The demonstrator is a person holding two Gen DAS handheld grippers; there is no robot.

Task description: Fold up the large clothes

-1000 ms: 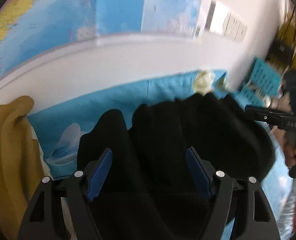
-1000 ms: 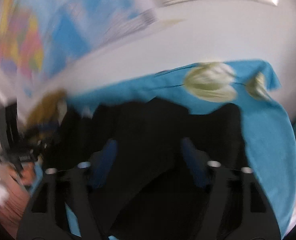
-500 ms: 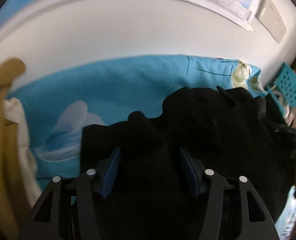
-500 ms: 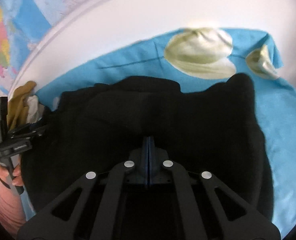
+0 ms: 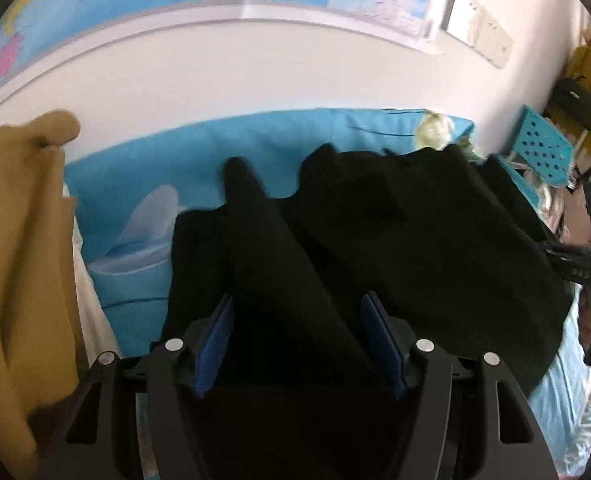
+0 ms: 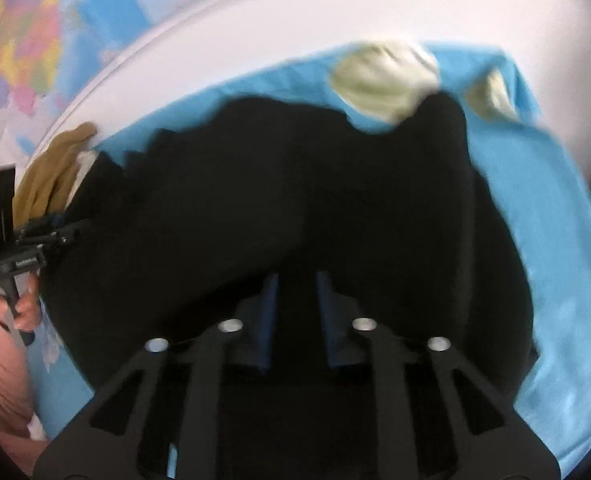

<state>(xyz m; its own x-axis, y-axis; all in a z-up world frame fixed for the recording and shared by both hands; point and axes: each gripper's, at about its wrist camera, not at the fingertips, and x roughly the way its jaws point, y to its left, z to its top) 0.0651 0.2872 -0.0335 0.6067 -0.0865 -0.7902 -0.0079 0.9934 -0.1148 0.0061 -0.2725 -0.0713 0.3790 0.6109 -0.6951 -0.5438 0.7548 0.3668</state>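
Observation:
A large black garment lies bunched on a blue bedsheet; it fills the right wrist view too. My left gripper is open over the garment's near left part, with black cloth between its blue pads. My right gripper is open by a narrow gap over the garment's near edge, black cloth between its pads. Each gripper shows in the other's view, the right at the garment's right edge and the left at its left edge.
A mustard-yellow garment over white cloth lies at the left of the bed, also in the right wrist view. A white wall with maps backs the bed. A turquoise perforated basket stands at the right.
The right gripper was fully shut half a second ago and now has a narrow gap. The left gripper's jaws stand wider than half a second ago. Both views have tilted upward.

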